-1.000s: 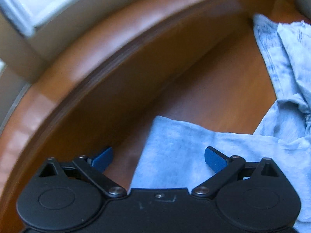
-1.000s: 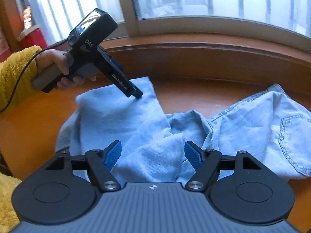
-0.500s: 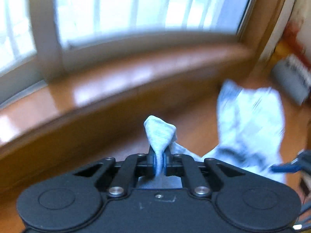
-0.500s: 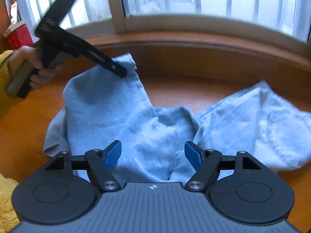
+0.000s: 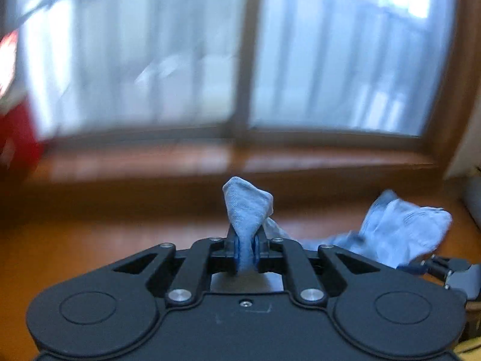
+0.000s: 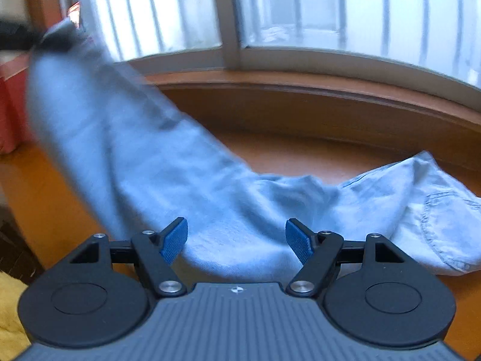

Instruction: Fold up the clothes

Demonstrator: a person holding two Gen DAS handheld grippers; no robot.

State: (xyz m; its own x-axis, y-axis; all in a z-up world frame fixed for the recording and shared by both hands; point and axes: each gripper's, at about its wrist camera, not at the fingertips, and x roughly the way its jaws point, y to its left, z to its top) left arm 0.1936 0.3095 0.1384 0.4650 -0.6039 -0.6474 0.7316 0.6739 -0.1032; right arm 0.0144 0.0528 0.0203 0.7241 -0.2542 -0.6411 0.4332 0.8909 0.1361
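Light blue jeans [image 6: 180,174] lie on a wooden table [image 6: 300,153], the pocketed seat [image 6: 436,210] at the right. My left gripper [image 5: 246,240] is shut on a corner of one jeans leg [image 5: 246,207], which sticks up past the pads. In the right wrist view that leg hangs stretched up to the top left, where the left gripper [image 6: 57,40] is a dark blur. My right gripper [image 6: 236,237] stands open just above the jeans, its pads apart and pressing on nothing.
A window with a wooden sill [image 6: 300,81] runs along the table's far side. A red object [image 5: 18,138] stands at the left by the window. A yellow sleeve [image 6: 9,310] shows at the lower left. Something white and grey [image 5: 469,162] sits at the far right.
My left gripper shut on the corner of the jeans leg, then lifted it up and to the left, pulling the leg taut. My right gripper stayed open and shifted only slightly.
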